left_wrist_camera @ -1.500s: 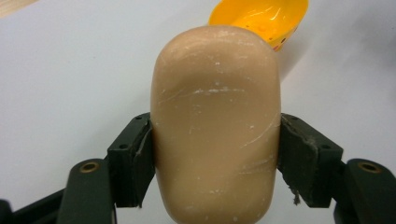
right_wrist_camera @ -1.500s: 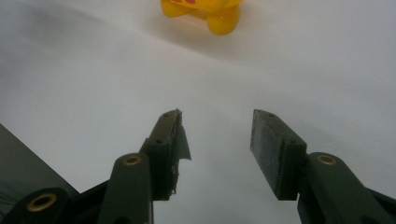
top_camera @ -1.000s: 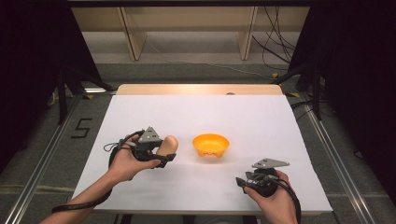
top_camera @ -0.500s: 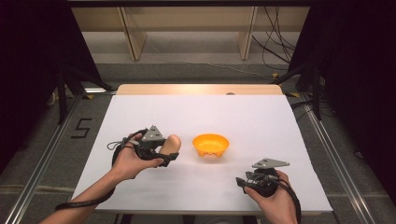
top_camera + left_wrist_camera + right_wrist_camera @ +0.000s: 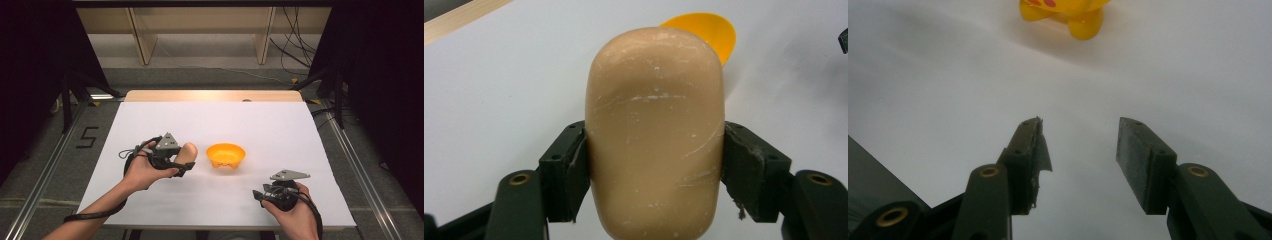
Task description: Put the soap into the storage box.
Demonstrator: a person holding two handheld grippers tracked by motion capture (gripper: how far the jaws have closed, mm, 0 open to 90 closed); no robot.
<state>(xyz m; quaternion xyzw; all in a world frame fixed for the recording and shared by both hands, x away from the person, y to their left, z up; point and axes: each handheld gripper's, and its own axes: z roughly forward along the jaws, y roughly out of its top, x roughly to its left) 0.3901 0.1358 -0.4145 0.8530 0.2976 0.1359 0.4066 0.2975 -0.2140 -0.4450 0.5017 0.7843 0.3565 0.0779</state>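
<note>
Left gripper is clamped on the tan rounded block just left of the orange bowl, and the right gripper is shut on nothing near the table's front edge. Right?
Not quite. The right gripper is open: the right gripper view shows its jaws apart with bare table between them. The rest holds: the left gripper clamps the tan rounded block left of the orange bowl.

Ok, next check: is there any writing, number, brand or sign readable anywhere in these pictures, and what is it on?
"5": a dark number on the grey floor, left of the table.
No readable text on the tan bread-shaped piece held in the left gripper, on the orange bowl, or on the right gripper.
The red spots on the bowl's underside in the right gripper view are marks, not letters.
</note>
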